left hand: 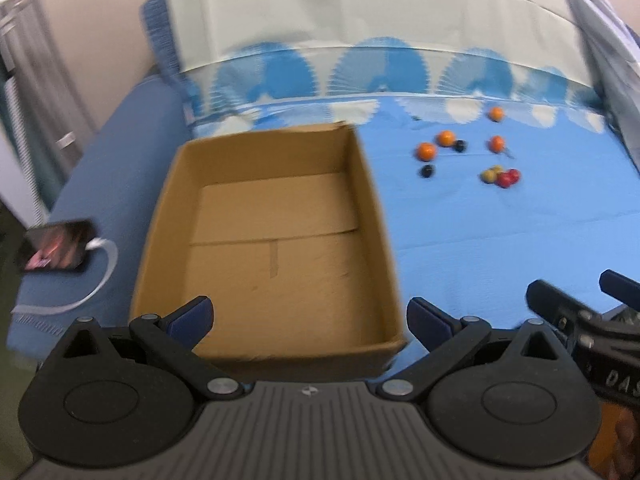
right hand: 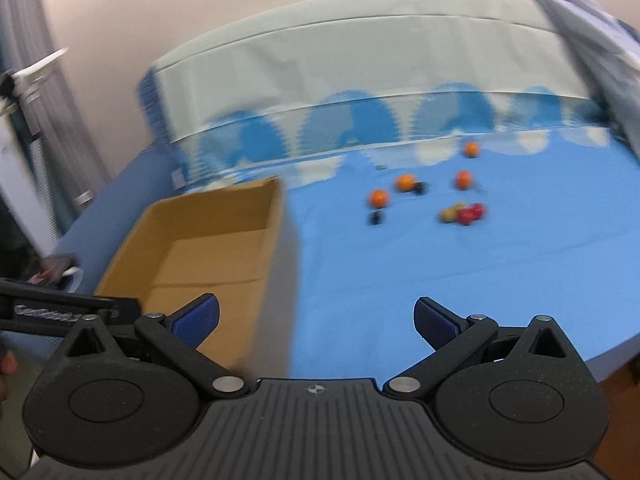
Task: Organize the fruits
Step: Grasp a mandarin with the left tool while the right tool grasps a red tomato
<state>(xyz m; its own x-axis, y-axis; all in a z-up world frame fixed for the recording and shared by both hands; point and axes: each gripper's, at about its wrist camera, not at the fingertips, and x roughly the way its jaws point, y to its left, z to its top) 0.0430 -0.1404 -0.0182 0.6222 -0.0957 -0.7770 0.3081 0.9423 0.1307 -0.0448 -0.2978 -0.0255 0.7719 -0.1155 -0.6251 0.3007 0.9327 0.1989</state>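
Observation:
An open cardboard box with nothing inside lies on the blue bed sheet. Beyond it to the right lie several small fruits: orange ones, two dark ones, yellowish ones and red ones. My left gripper hangs open over the box's near edge, holding nothing. In the right wrist view the box is at the left and the fruits lie far ahead. My right gripper is open over bare sheet, holding nothing. Its fingers show at the left wrist view's right edge.
A phone on a white cable rests on the bed's left side. A pale folded cover with blue fan prints runs across the back. Crumpled grey bedding sits at the far right. A white rack stands at the left by the wall.

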